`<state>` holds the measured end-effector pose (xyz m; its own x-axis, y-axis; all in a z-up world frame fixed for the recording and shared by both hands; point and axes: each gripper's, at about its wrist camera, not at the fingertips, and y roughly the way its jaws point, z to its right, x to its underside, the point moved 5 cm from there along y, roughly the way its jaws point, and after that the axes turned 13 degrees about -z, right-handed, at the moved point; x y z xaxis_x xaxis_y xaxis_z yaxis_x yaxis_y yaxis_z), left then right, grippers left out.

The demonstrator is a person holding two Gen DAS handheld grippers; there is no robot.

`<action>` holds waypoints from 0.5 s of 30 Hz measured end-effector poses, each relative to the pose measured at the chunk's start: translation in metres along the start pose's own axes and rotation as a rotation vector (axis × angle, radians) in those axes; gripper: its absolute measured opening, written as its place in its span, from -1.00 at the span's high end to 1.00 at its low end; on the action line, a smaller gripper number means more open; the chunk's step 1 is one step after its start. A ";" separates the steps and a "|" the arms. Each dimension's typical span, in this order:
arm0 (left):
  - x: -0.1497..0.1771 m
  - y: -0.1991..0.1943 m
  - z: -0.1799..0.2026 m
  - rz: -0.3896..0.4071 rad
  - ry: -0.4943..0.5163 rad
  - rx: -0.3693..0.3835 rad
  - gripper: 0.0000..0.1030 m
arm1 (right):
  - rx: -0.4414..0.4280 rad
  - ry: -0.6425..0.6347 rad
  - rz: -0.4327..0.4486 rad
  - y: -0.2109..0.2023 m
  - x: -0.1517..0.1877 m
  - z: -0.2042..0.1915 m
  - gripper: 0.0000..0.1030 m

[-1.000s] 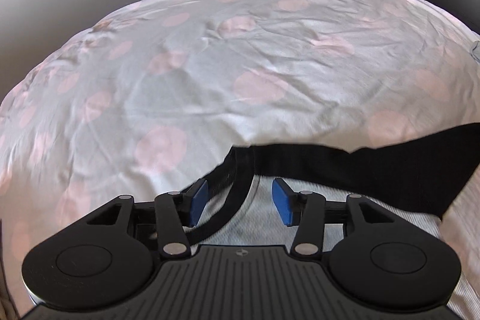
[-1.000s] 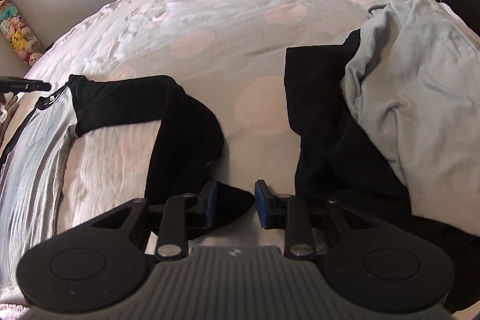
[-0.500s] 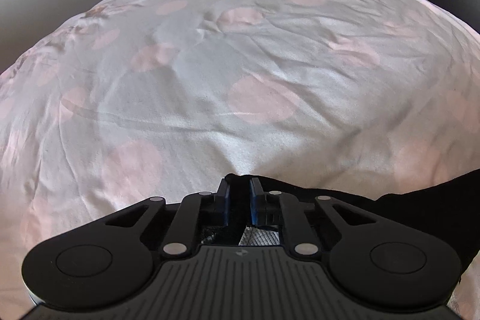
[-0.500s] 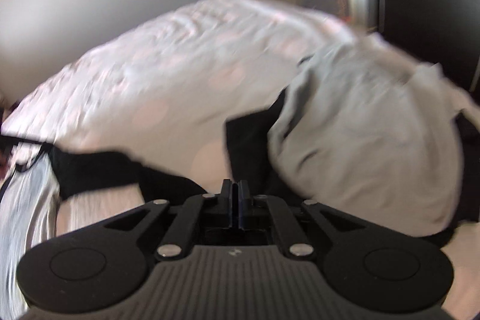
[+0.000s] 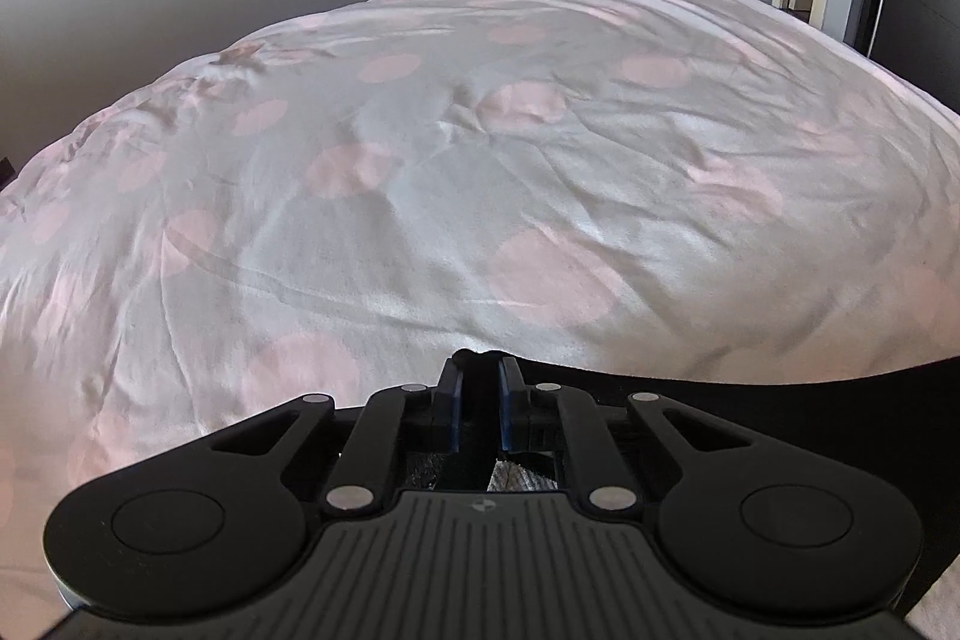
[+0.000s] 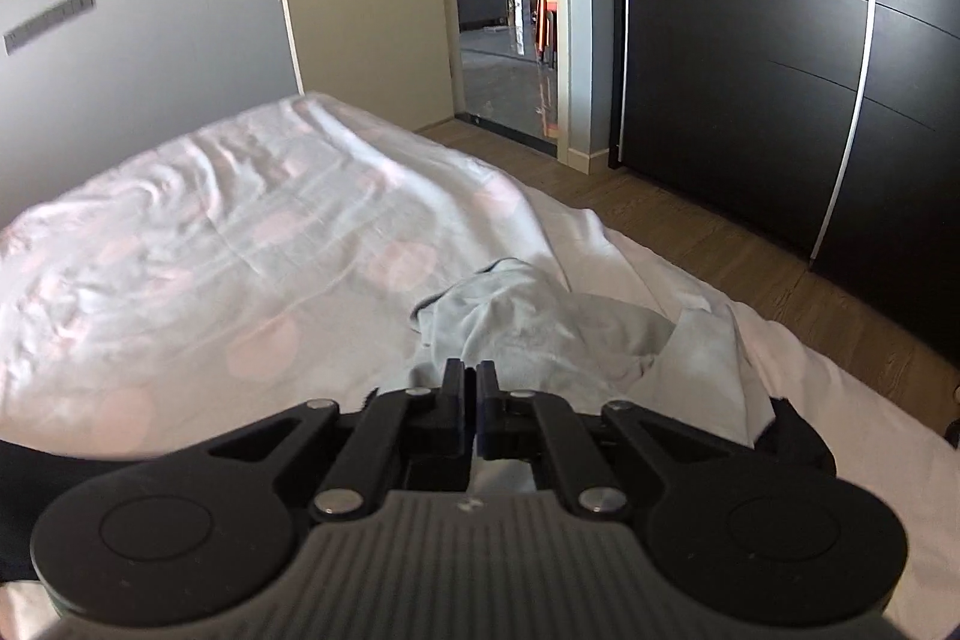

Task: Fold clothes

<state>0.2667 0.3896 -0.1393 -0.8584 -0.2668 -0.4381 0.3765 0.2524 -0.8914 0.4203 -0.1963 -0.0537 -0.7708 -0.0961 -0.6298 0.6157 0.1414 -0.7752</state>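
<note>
My left gripper [image 5: 478, 370] is shut on the black collar edge of a black-and-grey striped shirt [image 5: 750, 403]; the black fabric stretches taut to the right and a grey striped patch shows between the fingers. My right gripper [image 6: 470, 379] is shut with its jaws together; black fabric of the same shirt [image 6: 36, 460] hangs out to the lower left, and the pinched part is hidden under the fingers. A crumpled light grey garment [image 6: 540, 328] lies on the bed just beyond the right gripper, with a black garment [image 6: 798, 436] under its right side.
The bed carries a white sheet with pale pink dots [image 5: 420, 172], also in the right wrist view [image 6: 240, 280]. A dark wardrobe [image 6: 780, 70] and an open doorway [image 6: 510, 10] stand past the bed's far right, with wood floor [image 6: 720, 244] between.
Both grippers closed on the black shirt edges and rose off the bed. The right view tilted up from the bed toward the door and wardrobe. The left gripper's fabric is now pulled taut.
</note>
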 end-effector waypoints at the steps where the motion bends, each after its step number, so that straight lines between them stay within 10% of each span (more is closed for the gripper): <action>1: 0.000 0.005 0.001 -0.008 -0.005 -0.004 0.81 | 0.017 -0.007 -0.014 0.010 -0.003 -0.001 0.93; 15: 0.007 0.024 0.002 -0.032 -0.002 0.003 0.60 | -0.006 0.042 -0.080 0.066 -0.003 -0.002 0.74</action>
<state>0.2706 0.3921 -0.1638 -0.8696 -0.2763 -0.4093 0.3496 0.2408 -0.9054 0.4632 -0.1851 -0.1032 -0.8237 -0.0654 -0.5632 0.5511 0.1413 -0.8224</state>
